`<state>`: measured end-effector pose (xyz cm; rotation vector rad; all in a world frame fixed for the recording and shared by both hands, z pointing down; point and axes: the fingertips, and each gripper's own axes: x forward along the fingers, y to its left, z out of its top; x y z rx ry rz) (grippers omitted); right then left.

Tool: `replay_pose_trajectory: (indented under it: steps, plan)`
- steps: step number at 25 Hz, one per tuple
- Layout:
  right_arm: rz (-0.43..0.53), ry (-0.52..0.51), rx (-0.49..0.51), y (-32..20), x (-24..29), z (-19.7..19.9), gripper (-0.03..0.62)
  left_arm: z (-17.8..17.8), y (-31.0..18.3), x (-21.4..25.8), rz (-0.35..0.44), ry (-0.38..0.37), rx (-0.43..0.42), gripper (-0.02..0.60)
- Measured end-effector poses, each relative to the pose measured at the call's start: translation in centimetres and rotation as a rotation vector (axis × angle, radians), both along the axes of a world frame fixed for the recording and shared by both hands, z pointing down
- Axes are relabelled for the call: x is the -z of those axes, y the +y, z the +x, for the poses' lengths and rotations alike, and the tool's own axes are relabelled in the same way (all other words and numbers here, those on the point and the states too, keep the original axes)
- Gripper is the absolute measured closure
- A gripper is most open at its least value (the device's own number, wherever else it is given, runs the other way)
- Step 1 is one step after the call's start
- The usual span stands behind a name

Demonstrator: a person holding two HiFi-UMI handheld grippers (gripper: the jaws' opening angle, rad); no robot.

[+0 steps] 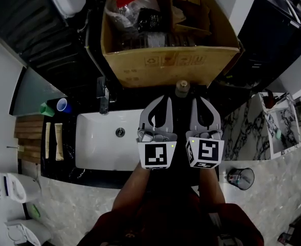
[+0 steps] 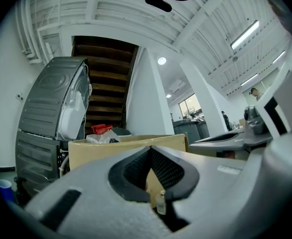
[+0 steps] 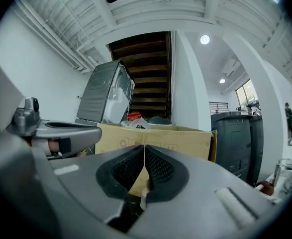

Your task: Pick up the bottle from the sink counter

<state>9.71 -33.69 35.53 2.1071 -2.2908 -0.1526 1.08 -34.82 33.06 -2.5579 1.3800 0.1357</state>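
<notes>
A: Why are the left tongs [image 1: 159, 98] and right tongs [image 1: 203, 99] pressed together, empty?

B: Lining up, I'd say: the bottle [image 1: 181, 87] stands ahead, at the surface's [image 1: 242, 132] back edge, before the cardboard box [image 1: 165, 63].

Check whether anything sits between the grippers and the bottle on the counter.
Nothing visible does. The bottle stands just ahead of the left gripper and right gripper, both shut, with open space between. The cardboard box is behind it.

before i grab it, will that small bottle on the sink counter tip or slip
The small bottle stands upright and narrow, so a sideways nudge would probably tip it. It looks tiny, so it is likely light. Its body looks smooth, so it may slip.
</notes>
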Motion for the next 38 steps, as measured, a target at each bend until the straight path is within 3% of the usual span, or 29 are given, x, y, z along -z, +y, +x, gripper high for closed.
replay_pose_trajectory:
  steps: [8,18,27,31,38]
  plan:
    - [-0.039,-0.011,0.026,-3.0,-2.2,0.8,0.577,0.5,-2.5,-1.7,-0.011,-0.021,0.023,0.578]
    - [-0.094,-0.032,0.049,-6.1,-5.3,2.4,0.536,2.0,-5.1,-4.4,-0.080,-0.026,0.035,0.578]
    - [-0.163,-0.016,0.113,-8.5,-8.6,1.7,0.436,2.6,-7.4,-6.6,-0.107,-0.061,0.054,0.578]
    - [-0.198,-0.023,0.123,-9.7,-10.3,1.8,0.414,2.8,-8.6,-7.6,-0.144,-0.019,0.067,0.578]
    - [-0.240,-0.027,0.130,-11.7,-12.6,2.0,0.359,3.2,-10.3,-9.4,-0.161,-0.058,0.061,0.578]
